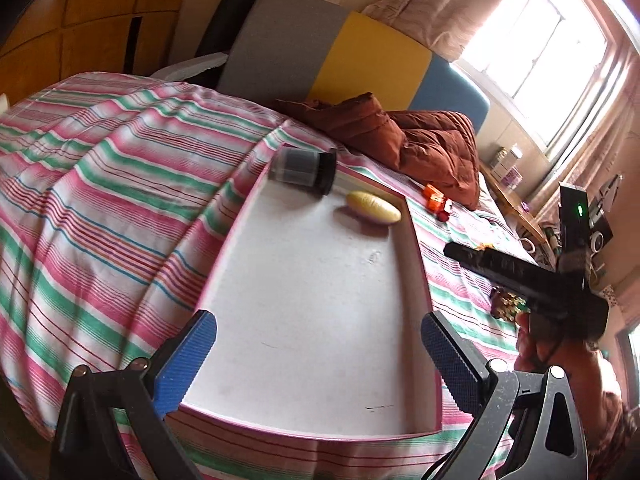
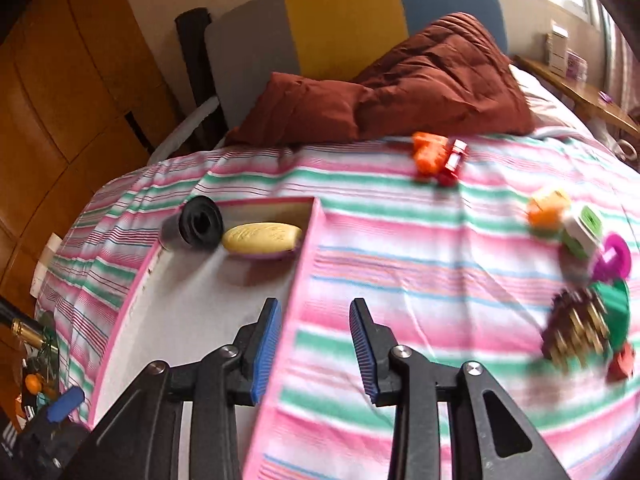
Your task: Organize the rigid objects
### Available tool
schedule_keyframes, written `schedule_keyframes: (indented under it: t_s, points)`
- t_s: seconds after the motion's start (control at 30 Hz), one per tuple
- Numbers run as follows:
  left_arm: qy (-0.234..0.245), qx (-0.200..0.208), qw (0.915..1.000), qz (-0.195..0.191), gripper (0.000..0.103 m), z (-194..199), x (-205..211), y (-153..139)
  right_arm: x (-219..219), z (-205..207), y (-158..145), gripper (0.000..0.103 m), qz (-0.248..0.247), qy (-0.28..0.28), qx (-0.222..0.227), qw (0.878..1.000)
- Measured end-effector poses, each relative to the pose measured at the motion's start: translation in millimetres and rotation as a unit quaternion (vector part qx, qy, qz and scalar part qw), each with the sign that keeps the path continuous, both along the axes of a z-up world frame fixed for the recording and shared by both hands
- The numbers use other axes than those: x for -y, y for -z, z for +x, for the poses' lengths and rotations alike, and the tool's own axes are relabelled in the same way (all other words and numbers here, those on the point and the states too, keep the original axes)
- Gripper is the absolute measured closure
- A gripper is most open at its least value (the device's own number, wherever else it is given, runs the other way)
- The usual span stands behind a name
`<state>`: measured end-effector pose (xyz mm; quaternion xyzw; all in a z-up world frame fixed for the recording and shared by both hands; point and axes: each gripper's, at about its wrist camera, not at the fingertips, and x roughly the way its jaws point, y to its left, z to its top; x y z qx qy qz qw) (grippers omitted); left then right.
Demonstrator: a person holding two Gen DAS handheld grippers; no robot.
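A white tray with a pink rim (image 1: 304, 272) lies on the striped bedspread. At its far end a black jar (image 1: 304, 172) lies on its side, with a yellow soap bar on a pink dish (image 1: 373, 207) beside it. My left gripper (image 1: 320, 332) hangs open over the tray's near half, nothing between its blue pads. My right gripper (image 2: 316, 312) stands open and empty above the tray's right rim (image 2: 298, 280). The right wrist view also shows the jar (image 2: 198, 224) and the soap (image 2: 262, 237). Loose toys lie to the right: a brown and gold spiky piece (image 2: 576, 332), a green cone (image 2: 612, 304) and a magenta ring (image 2: 612, 258).
An orange and red toy (image 2: 430, 154) lies near a rumpled brown quilt (image 2: 420, 84) by the headboard. An orange cube (image 2: 546, 208), a white and green box (image 2: 582, 232) and a red block (image 2: 622, 362) sit at the right. A wooden wardrobe (image 2: 60, 100) stands left of the bed.
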<state>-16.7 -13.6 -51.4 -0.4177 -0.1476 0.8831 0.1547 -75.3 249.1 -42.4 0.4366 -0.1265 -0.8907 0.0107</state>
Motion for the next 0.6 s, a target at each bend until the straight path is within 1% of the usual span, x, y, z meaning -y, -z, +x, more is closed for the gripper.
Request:
schedule_keyframes:
  t_s: [0.13,0.27,0.43,0.6]
  points:
    - [0.012,-0.008,0.9999,-0.001,0.0,3.8,-7.7,-4.0,-11.3,28.4,3.1,0.068,0.005,0.018,-0.004,1.0]
    - [0.029,-0.012,0.9995,-0.007,0.0,7.7,-19.2,-6.8,-20.7,50.0,9.8,0.067,0.015,0.029,0.003,0.999]
    - [0.056,-0.015,0.9982,-0.016,0.0,14.6,-37.4,-8.9,-37.2,74.6,27.3,0.067,0.003,0.046,0.027,0.999]
    - [0.085,-0.024,0.9959,-0.022,0.0,22.5,-55.0,-14.4,-53.5,97.0,39.2,0.067,-0.01,0.066,0.032,0.997]
